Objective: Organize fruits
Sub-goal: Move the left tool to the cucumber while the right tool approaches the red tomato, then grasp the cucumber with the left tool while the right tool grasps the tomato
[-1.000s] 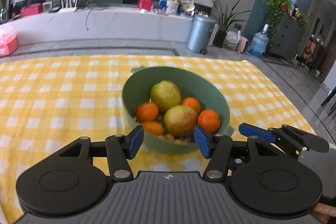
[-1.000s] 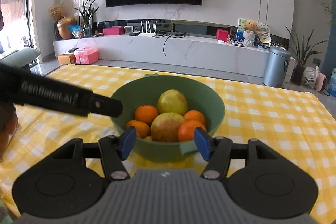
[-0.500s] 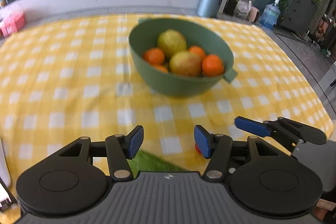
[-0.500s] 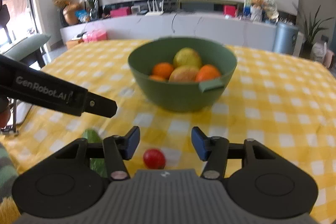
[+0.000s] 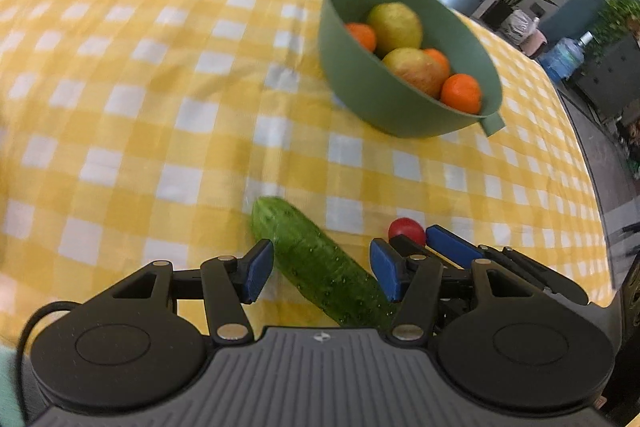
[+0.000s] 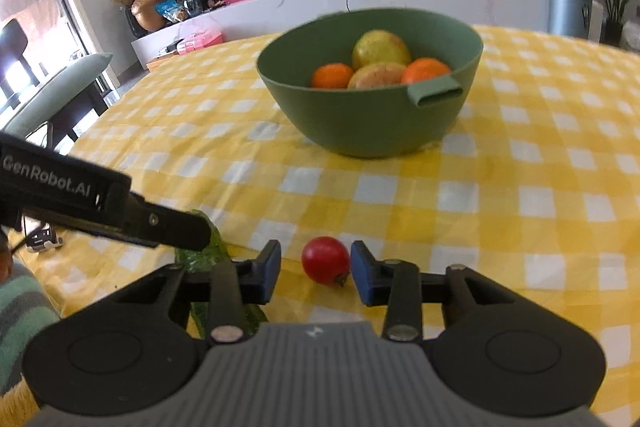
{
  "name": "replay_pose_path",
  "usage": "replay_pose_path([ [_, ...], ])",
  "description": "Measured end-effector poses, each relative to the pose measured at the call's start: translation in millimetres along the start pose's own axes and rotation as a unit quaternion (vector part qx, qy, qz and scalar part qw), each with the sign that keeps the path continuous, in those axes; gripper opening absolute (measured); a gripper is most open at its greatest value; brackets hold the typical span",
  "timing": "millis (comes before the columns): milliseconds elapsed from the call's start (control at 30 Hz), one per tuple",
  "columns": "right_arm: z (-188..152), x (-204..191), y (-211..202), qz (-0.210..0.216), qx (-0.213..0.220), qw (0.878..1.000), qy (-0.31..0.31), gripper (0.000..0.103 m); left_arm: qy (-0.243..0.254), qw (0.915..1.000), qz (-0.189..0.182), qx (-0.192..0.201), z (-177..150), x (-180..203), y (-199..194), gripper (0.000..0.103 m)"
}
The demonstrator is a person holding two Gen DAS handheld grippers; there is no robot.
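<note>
Left wrist view: the left tongs (image 5: 322,273) gape wide over a bumpy green cucumber (image 5: 320,265), which lies on the yellow-checked surface (image 5: 160,107) between the blue pads, its long axis running diagonally from far-left to near-right, so the jaws meet it askew. The green bowl (image 5: 384,107) of oranges and pears sits well beyond, to the right.

Right wrist view: the right tongs (image 6: 316,269) stand open around a small, glossy red tomato (image 6: 325,259), nearer the right pad, whether touching cannot be told. It rests on the cloth, the bowl straight ahead; this hand looks readier to close.
</note>
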State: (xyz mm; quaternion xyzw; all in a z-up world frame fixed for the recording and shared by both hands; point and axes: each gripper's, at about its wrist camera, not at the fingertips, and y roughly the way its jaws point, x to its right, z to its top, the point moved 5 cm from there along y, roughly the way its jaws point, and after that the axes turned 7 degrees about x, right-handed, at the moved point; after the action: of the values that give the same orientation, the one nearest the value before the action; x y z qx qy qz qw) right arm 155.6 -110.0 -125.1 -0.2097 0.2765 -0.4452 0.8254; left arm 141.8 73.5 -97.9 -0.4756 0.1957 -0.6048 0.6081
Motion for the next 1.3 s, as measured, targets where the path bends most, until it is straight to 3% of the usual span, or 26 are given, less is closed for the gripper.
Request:
replay_pose_path([
  [200, -2.2, 1.7, 7.7, 0.001, -0.016, 1.000, 0.004, 0.036, -0.013, 0.9997, 0.012, -0.018, -7.2, -0.1, 13.1, 0.069],
  [533, -3.7, -2.5, 13.3, -0.011, -0.022, 0.999, -0.021, 0.036, -0.056, 0.9984, 0.002, -0.012, -8.5, -5.6, 24.4, 0.075],
  [667, -5.1, -7.7, 15.3, -0.017, -0.024, 0.999, -0.046, 0.035, -0.038, 0.9990, 0.022, -0.006, -6.9, 3.0, 27.3, 0.076],
  [733, -4.9, -6.5, 15.0, -0.016, -0.024, 0.999, -0.042, 0.026, -0.031, 0.9993, 0.022, -0.005, -6.0, 7.1, 28.7, 0.075],
  [800, -4.0, -2.6, 14.0, -0.013, -0.024, 0.999, -0.027, 0.023, -0.022, 0.9994, 0.026, 0.000, -3.5, 9.7, 29.0, 0.070],
  [1000, 1.3, 16.4, 7.0, -0.053, -0.012, 0.998, 0.008, 0.023, 0.023, 0.9993, 0.017, 0.024, 6.2, 23.7, 27.9, 0.066],
  [1100, 4.5, 23.9, 3.7, -0.083, -0.005, 0.997, 0.000, 0.023, 0.075, 0.9959, 0.009, 0.050, 11.6, 40.6, 26.2, 0.065],
  [1200, 3.8, 32.1, 6.5, -0.084, -0.016, 0.996, 0.017, 0.023, 0.098, 0.9934, 0.022, 0.054, 12.8, 50.0, 28.6, 0.067],
  [1300, 3.1, 35.1, 7.7, -0.082, -0.020, 0.996, 0.027, 0.024, 0.091, 0.9941, 0.031, 0.050, 11.0, 50.4, 30.3, 0.076],
])
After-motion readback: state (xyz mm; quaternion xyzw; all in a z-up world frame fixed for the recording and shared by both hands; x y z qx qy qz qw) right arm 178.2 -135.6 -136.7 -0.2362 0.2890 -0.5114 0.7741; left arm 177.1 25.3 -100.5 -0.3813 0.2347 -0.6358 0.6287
